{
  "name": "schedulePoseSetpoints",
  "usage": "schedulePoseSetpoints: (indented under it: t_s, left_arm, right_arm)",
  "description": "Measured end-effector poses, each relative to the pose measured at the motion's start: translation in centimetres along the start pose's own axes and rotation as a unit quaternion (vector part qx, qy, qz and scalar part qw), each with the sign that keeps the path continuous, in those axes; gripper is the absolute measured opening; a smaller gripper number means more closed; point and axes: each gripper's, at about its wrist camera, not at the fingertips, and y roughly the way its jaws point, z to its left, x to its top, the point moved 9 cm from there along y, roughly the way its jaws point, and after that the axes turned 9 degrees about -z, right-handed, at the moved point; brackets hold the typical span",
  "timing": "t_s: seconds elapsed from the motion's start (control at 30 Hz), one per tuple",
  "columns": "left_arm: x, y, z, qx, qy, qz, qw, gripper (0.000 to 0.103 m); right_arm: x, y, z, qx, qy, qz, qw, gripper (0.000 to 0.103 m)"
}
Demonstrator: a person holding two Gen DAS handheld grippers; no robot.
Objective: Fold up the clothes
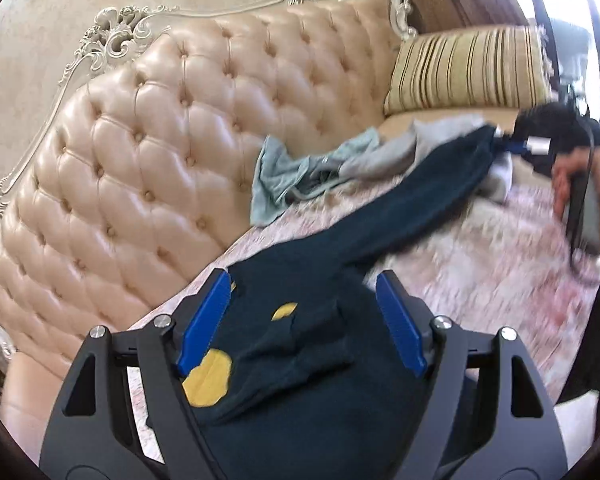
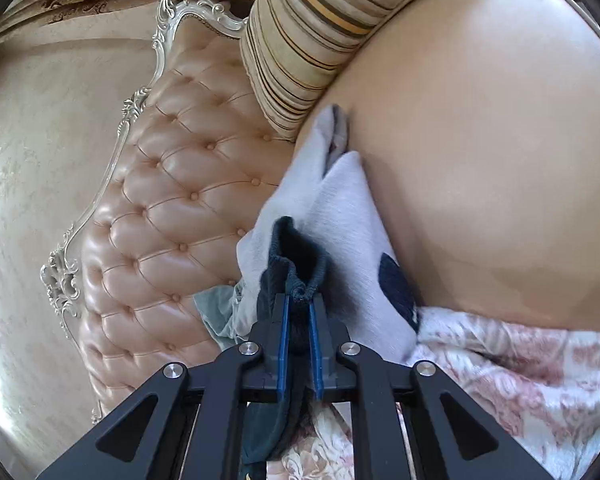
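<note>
The headboard (image 1: 188,152) is glossy, smooth, buttoned leather in a carved, painted frame. The dark sweater (image 1: 300,340) is soft matt knit. The bedspread (image 1: 480,264) is woven cloth with flowers. The pillow (image 1: 468,68) is striped fabric.

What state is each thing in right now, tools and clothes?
Left tool: open, nothing gripped.
Right tool: shut on the cuff of the dark sweater.
Dark sweater: unfolded on the bedspread, one sleeve pulled out towards the right tool.
Grey garment: crumpled, unfolded, beside the pillow.
Light blue garment: crumpled against the headboard.
Striped pillow: propped upright.
</note>
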Motion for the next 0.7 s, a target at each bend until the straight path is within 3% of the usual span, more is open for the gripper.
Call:
schedulePoseSetpoints:
  t_s: [0.03,0.07,0.13,0.2,0.27,0.3,0.37,0.47,0.5,0.6,0.63,0.67,0.7]
  left_arm:
    - [0.9,0.1,-0.3,-0.02,-0.019,-0.003,0.9996,0.078]
    - [2.2,0.4,-1.1,-0.069,-0.052,-0.005,0.9962,0.078]
    - [4.6,1.5,-2.7,-0.172,-0.113,0.007,0.9787,0.078]
    - [8.1,4.0,-4.8,-0.263,-0.176,0.026,0.9484,0.077]
    - [10.8,7.1,-7.3,-0.334,-0.206,0.066,0.9173,0.066]
    - [12.0,8.7,-8.6,-0.367,-0.221,0.09,0.899,0.055]
    - [13.0,12.0,-11.7,-0.414,-0.244,0.159,0.8625,0.043]
    - [13.0,16.0,-15.2,-0.434,-0.253,0.238,0.8309,0.04]
    - [12.8,17.1,-15.5,-0.43,-0.263,0.254,0.8257,0.04]
    - [12.3,19.4,-15.7,-0.412,-0.274,0.282,0.8216,0.04]
    - [12.0,19.9,-15.5,-0.409,-0.273,0.293,0.8203,0.019]
    - [11.9,20.1,-14.8,-0.395,-0.274,0.294,0.8264,0.002]
    - [11.8,20.2,-14.0,-0.381,-0.274,0.295,0.8324,0.003]
  right_arm:
    - [-0.1,-0.2,0.2,-0.004,-0.01,0.001,1.0,0.01]
    - [-0.3,-0.4,0.8,-0.009,-0.034,0.001,0.999,0.01]
    - [-0.7,-0.9,2.1,-0.017,-0.089,-0.001,0.996,0.01]
    - [-1.3,-1.5,3.5,-0.023,-0.142,-0.003,0.99,0.009]
    - [-2.1,-1.8,4.6,-0.024,-0.181,-0.002,0.983,0.009]
    - [-2.5,-1.8,5.0,-0.028,-0.196,-0.002,0.98,0.009]
    - [-3.0,-2.1,5.5,-0.034,-0.224,-0.004,0.974,0.009]
    - [-3.8,-2.4,7.2,-0.027,-0.269,-0.008,0.963,0.009]
    - [-4.1,-2.5,7.8,-0.023,-0.284,-0.009,0.959,0.009]
    - [-5.5,-2.6,9.2,-0.009,-0.309,-0.001,0.951,0.009]
    - [-5.9,-2.6,9.3,-0.006,-0.312,0.002,0.95,0.009]
    - [-6.3,-2.5,9.5,-0.004,-0.315,0.006,0.949,0.009]
    - [-6.5,-2.6,9.7,-0.001,-0.315,0.008,0.949,0.009]
